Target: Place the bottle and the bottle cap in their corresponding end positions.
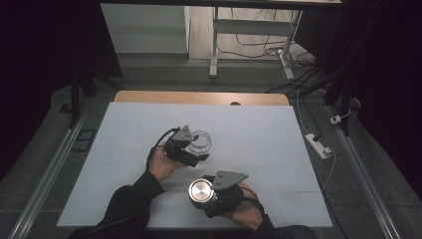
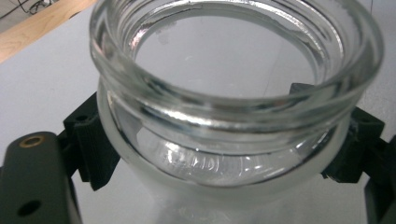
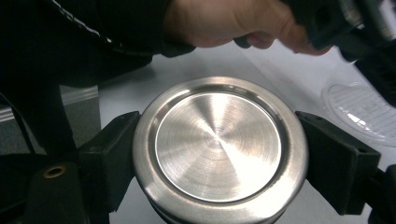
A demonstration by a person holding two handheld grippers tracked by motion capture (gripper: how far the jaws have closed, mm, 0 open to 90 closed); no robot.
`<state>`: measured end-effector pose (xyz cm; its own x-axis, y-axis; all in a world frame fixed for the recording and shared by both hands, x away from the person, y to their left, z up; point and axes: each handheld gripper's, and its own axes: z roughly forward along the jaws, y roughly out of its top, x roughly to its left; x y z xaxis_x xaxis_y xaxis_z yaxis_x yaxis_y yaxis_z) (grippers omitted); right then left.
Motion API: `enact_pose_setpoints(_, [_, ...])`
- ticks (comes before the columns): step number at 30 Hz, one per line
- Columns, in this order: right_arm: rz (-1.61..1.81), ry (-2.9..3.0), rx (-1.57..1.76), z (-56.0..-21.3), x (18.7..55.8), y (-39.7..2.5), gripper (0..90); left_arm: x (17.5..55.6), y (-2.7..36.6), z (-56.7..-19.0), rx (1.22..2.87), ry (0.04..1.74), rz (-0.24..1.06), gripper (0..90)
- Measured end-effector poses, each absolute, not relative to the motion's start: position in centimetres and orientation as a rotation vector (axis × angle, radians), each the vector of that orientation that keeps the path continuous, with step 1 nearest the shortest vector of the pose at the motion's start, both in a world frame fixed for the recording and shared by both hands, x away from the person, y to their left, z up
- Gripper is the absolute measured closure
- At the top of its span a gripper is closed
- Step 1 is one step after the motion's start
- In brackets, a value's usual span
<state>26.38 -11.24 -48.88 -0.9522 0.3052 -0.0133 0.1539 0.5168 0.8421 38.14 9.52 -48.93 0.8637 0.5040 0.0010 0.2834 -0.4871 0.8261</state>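
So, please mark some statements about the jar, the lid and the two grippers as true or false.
1. The left gripper grips the glass jar. True.
2. The jar has its lid on. False: its mouth is open.
3. The right gripper holds the metal lid. True.
4. The lid is held directly above the jar. False: in the high view it is nearer the person, apart from the jar.
5. The table cover is black. False: it is white.

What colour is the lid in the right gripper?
Silver brushed metal lid, best in the right gripper view.
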Motion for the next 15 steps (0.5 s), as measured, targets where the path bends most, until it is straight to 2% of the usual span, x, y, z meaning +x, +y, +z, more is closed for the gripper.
enact_pose_setpoints(15, [1.321, 2.659, 0.379, -52.3, 26.7, -10.1, 18.1, 38.8, 9.6, -50.7, 2.123, 0.608, 0.311, 15.6])
